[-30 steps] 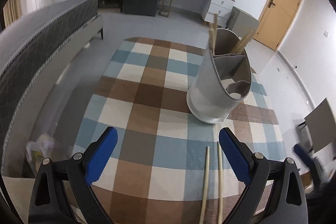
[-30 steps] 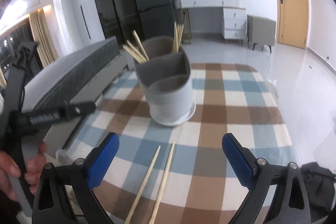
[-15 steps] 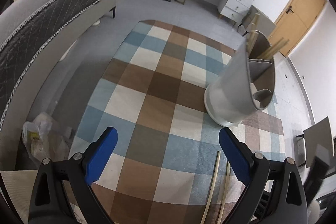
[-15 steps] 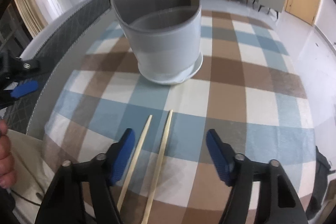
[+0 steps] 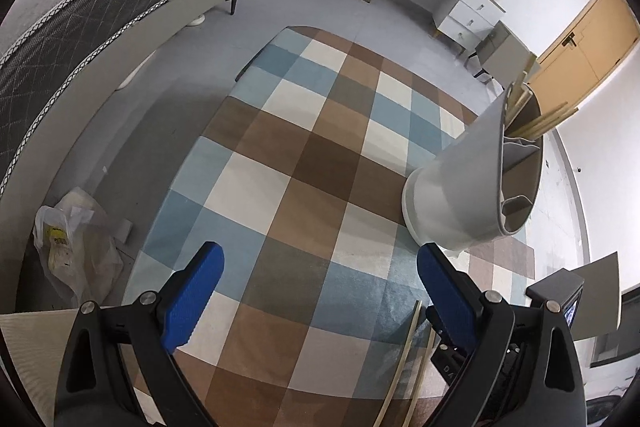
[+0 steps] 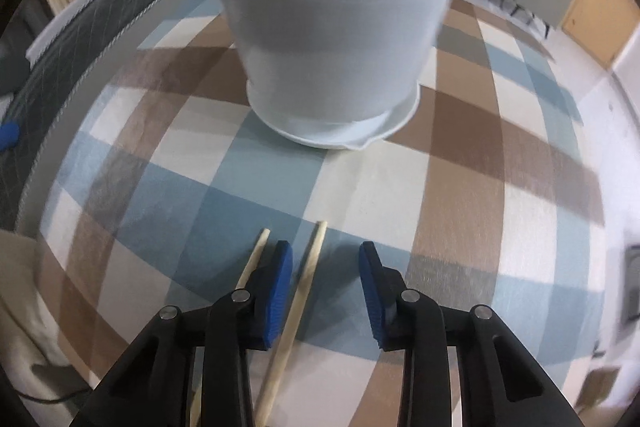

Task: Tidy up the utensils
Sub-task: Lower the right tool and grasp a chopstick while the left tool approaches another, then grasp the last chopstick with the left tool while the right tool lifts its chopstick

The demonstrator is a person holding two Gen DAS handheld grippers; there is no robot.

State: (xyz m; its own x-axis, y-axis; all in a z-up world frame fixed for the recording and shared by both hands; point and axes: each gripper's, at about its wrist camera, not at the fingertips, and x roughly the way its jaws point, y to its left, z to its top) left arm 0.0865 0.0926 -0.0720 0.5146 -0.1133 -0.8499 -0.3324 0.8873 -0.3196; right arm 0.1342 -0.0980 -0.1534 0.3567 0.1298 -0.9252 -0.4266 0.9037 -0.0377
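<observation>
Straddling one chopstick (image 6: 298, 301), our right gripper (image 6: 325, 291) stands partly open and grips nothing yet; the second chopstick (image 6: 250, 265) lies just outside its left pad. Our left gripper (image 5: 320, 297) hangs wide open and empty. We judge these sticks light, stiff and smooth, so they may roll; we advise pinching mid-shaft. Both lie on the checked cloth (image 6: 460, 219), near the grey utensil holder (image 6: 336, 39), which already holds chopsticks (image 5: 536, 125). The neighbouring stick is the only thing crowding the grasp.
</observation>
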